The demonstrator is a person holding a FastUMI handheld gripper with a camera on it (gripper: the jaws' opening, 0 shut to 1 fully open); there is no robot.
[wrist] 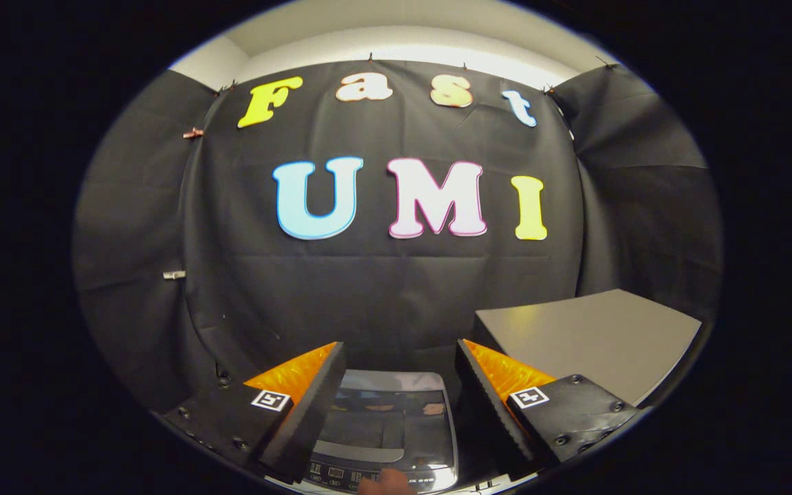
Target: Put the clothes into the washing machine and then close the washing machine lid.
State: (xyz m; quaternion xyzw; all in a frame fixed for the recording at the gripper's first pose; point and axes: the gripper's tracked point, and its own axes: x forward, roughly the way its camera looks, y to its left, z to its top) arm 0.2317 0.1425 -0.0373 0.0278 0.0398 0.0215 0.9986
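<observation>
Dim booth, lit from a bright strip above the cloth wall (396, 275); glare on the washer lid (386, 419); fisheye bends the edges.

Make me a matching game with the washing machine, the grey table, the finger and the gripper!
Things:
1. washing machine
2. grey table
3. fingertip
4. gripper

Places or states:
A. touching the machine's front edge, by the button panel
B. open, holding nothing
C. seen in the gap between the two fingers, lid down
D. beyond the fingers, beside the machine, against the black cloth

Pairs: 1-C, 2-D, 3-A, 4-B
</observation>
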